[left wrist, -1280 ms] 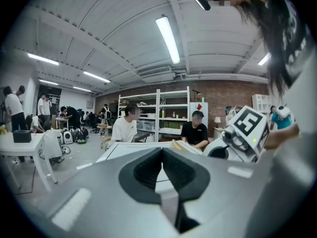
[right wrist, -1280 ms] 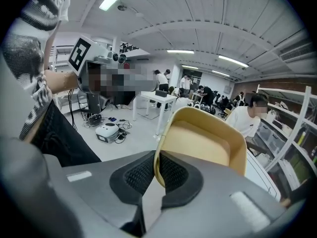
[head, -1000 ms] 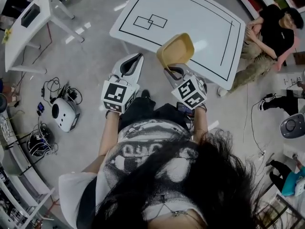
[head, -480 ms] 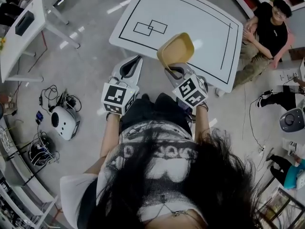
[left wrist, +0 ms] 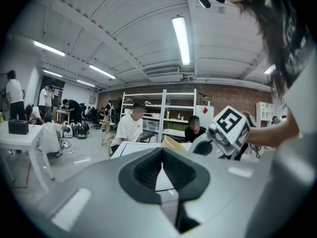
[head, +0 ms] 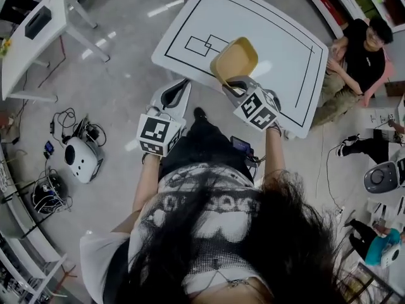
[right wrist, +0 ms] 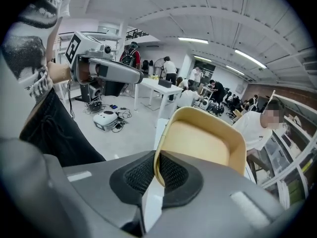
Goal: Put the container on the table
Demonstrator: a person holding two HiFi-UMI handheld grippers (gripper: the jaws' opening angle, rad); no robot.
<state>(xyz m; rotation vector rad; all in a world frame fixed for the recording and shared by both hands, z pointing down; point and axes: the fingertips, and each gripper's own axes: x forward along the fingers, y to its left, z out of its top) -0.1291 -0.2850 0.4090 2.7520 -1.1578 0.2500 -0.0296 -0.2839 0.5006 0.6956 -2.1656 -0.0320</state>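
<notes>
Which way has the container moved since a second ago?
Yes. The container, in the right gripper, went farther over the table, nearer its drawn rectangles.

Grey floor (head: pixel 126 87), white desk (head: pixel 28 56), shelving (left wrist: pixel 171 110) against a brick wall (left wrist: pixel 233 99), ceiling strip lights (left wrist: pixel 181 38).

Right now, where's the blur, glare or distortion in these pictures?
Head view: fisheye bows the table edges, light glares off the floor. Left gripper view: dark round vignette, left gripper soft up close. Right gripper view: container fairly sharp.
</notes>
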